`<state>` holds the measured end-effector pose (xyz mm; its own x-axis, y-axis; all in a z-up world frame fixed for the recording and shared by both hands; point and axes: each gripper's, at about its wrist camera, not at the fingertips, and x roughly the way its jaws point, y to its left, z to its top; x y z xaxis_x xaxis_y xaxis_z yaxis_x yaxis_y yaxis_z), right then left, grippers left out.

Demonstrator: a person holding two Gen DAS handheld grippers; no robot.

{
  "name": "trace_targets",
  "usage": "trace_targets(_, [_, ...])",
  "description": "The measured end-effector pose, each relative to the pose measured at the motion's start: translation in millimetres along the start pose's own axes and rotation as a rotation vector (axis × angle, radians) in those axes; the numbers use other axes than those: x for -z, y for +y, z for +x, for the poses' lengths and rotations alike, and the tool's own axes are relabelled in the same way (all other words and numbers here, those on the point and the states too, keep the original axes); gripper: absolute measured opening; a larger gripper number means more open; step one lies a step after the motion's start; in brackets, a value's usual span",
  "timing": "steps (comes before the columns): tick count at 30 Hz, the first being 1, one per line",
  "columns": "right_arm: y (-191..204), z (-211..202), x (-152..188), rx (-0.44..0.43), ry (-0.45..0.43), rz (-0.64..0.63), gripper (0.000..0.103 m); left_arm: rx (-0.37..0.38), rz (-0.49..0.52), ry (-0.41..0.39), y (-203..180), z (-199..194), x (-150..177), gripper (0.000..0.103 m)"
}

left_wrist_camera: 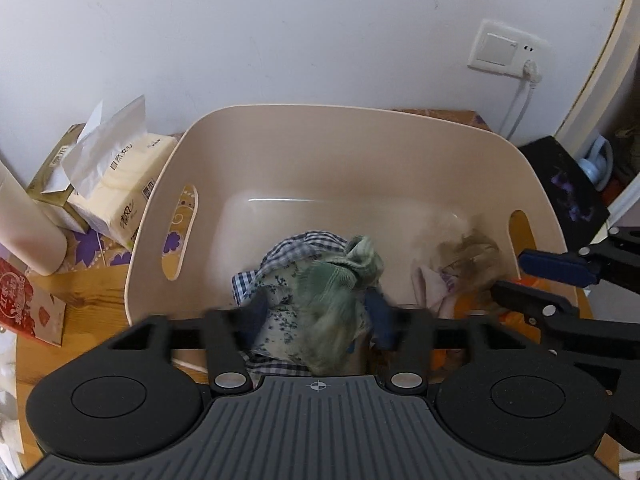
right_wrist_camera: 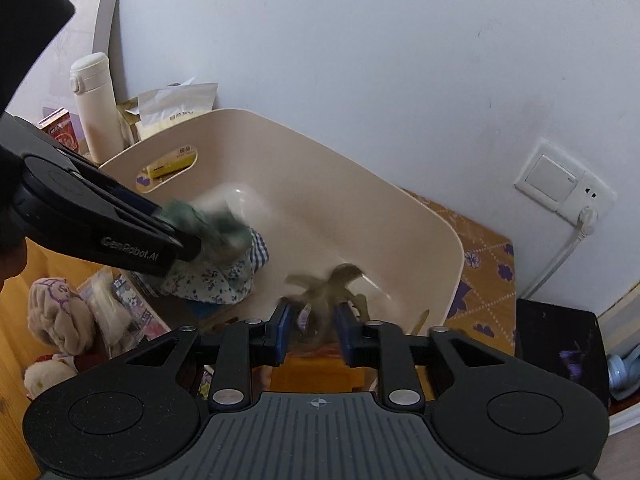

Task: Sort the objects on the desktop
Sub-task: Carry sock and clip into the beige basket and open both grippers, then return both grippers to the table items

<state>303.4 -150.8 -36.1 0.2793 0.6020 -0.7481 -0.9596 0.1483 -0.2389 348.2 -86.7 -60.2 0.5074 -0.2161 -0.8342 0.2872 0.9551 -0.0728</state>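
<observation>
Nearest the lens, the left gripper [left_wrist_camera: 316, 312] has its blue-padded fingers spread fairly wide around a soft bundle of cloth [left_wrist_camera: 308, 292]: checked blue-and-white fabric, a floral print and a blurred, ribbed green piece on top. That bundle hangs over the near rim of the beige plastic basket [left_wrist_camera: 360, 132], a smooth rounded tub with oval handle cut-outs in its side walls.

Over at the table's left edge stands a cream thermos [right_wrist_camera: 96, 108], matte and cylindrical, with a soft tissue pack [left_wrist_camera: 124, 188] beside it, touching the basket's left wall. A red printed packet [left_wrist_camera: 28, 304] lies at the near left edge.

Moving right, the right gripper [right_wrist_camera: 312, 332] pinches a brownish, motion-blurred rag [right_wrist_camera: 332, 284] at a medium gap, just above the basket's near right corner. Whether the rag touches the basket floor is hard to tell.

Far right, a glossy black box [left_wrist_camera: 564, 192] sits beyond the basket's right wall, under a white wall socket [left_wrist_camera: 508, 50].
</observation>
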Motion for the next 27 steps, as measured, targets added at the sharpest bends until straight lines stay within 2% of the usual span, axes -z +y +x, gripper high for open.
trace_targets(1, [1.3,0.2,0.1,-0.001,0.004,0.004,0.037,0.005,-0.001,-0.01,1.5,-2.5,0.7,0.078])
trace_targets(3, [3.2,-1.9,1.3,0.006,0.002,0.0,0.045,0.006,0.007,-0.024,3.6,-6.9,1.9,0.082])
trace_targets(5, [4.8,-4.2,2.0,0.011,-0.004,0.008,0.059,-0.004,0.015,-0.026,5.6,-10.5,3.1,0.082])
trace_targets(16, [10.2,-33.0,11.2,-0.007,-0.051,0.096,0.092,-0.007,0.035,-0.063,30.5,-44.6,14.4,0.084])
trace_targets(20, [12.9,-40.9,16.0,-0.012,-0.06,0.125,0.094,-0.01,0.03,-0.066,43.5,-56.1,20.6,0.084])
trace_targets(23, [14.4,-43.9,20.7,-0.01,-0.06,0.142,0.103,-0.022,0.045,-0.063,52.5,-62.0,28.0,0.084])
trace_targets(27, [17.2,-45.0,30.1,-0.012,-0.048,0.154,0.103,-0.035,0.063,-0.049,64.2,-65.6,40.2,0.084])
